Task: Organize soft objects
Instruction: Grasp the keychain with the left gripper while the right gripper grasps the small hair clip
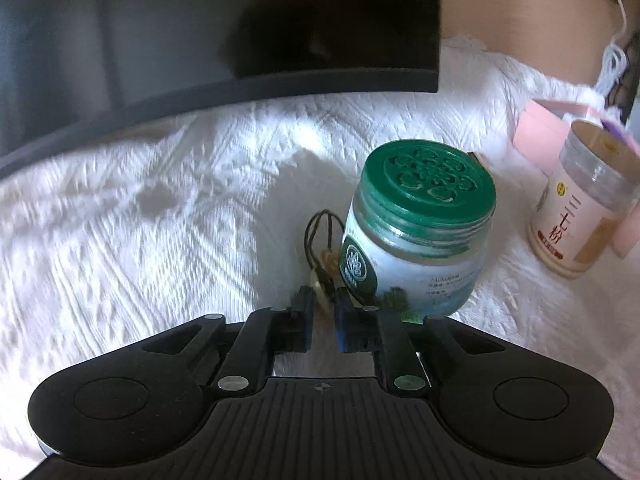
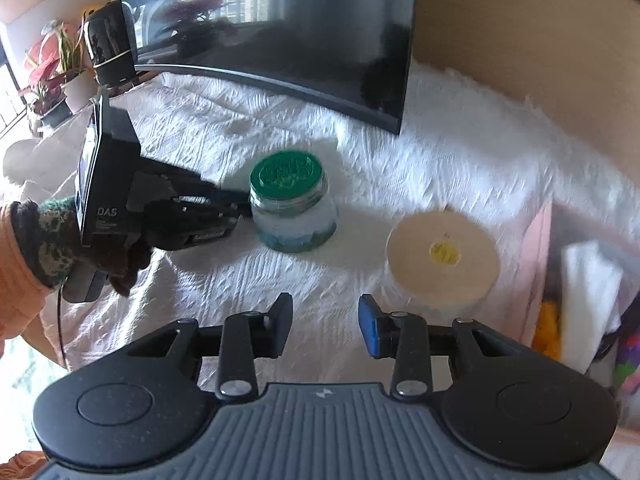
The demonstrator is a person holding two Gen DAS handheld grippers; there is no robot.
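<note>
- Right now your left tool (image 1: 322, 312) sits low on the white cloth (image 1: 140, 208) of the table, its jaws drawn close with only a narrow gap, and a small pale object with a thin black cord loop (image 1: 320, 240) lies in that gap; whether the pads truly pinch it you cannot tell from this view.
- That small corded thing (image 1: 325, 268) is hard against the left side of the green-lidded jar (image 1: 416, 232), so the jar stands just right of your left tool's line, touching or nearly touching its right finger.
- The cord loop runs away from you, far along the tool's own axis, so judge any lift as a straight pull back toward you, with the jar as the thing most likely to be knocked.
- Your right tool (image 2: 325, 320) hangs wide open and empty, nearer you than the jar (image 2: 294, 204), with the cream-lidded tub (image 2: 442, 256) just to its far right.
- The pink box (image 2: 538, 272) of soft items lies at the right edge, so your right tool is the nearer one to it, while your left (image 2: 236, 210) is nearer the corded thing.
</note>
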